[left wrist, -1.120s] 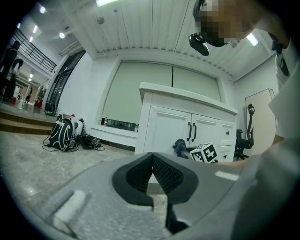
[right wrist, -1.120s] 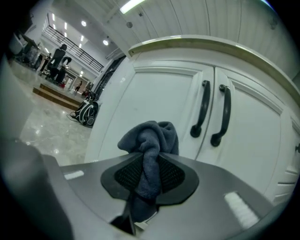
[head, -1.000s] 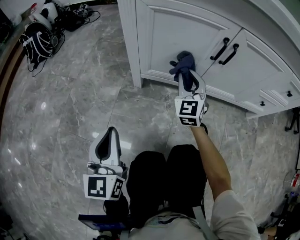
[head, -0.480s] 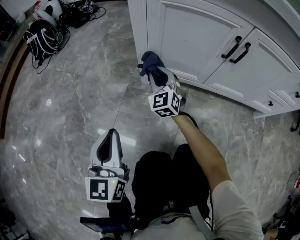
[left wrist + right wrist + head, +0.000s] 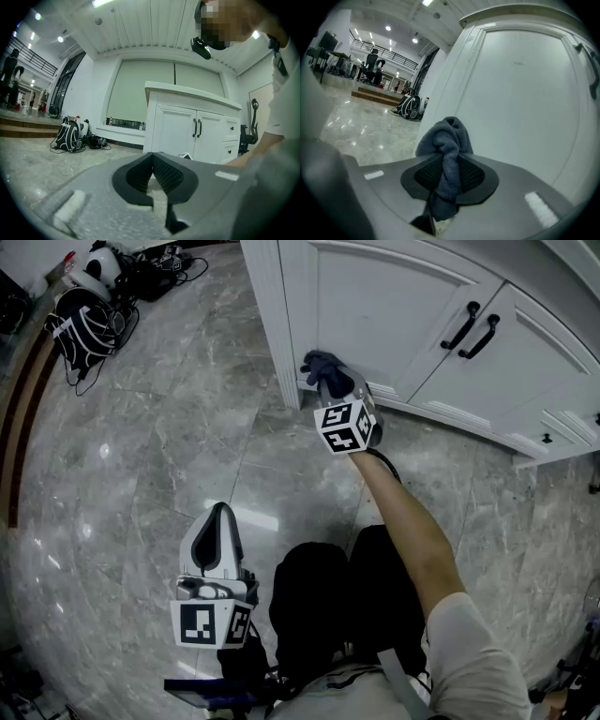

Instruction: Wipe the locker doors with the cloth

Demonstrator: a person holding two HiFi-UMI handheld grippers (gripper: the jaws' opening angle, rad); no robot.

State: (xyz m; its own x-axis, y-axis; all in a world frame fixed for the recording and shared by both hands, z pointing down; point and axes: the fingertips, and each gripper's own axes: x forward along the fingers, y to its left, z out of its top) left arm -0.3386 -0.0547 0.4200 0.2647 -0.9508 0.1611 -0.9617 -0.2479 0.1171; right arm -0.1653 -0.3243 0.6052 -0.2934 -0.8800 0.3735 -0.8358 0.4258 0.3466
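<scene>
Head view: the top of the locker door is cut off by the frame edge. The tips of the right tongs are buried under the cloth.

Cloth sits at the door's lower left corner; contact not resolvable.

Right tongs clamped on the dark blue cloth, bunch protruding forward. Right arm outstretched.

Left tongs: pads together, nothing between, low over the marble floor.

You're facing the white locker door right ahead of your right gripper, its corner post standing just left. Black handles are jutting out further right. Marble floor is lying open leftward, as far as the backpack and cables.
</scene>
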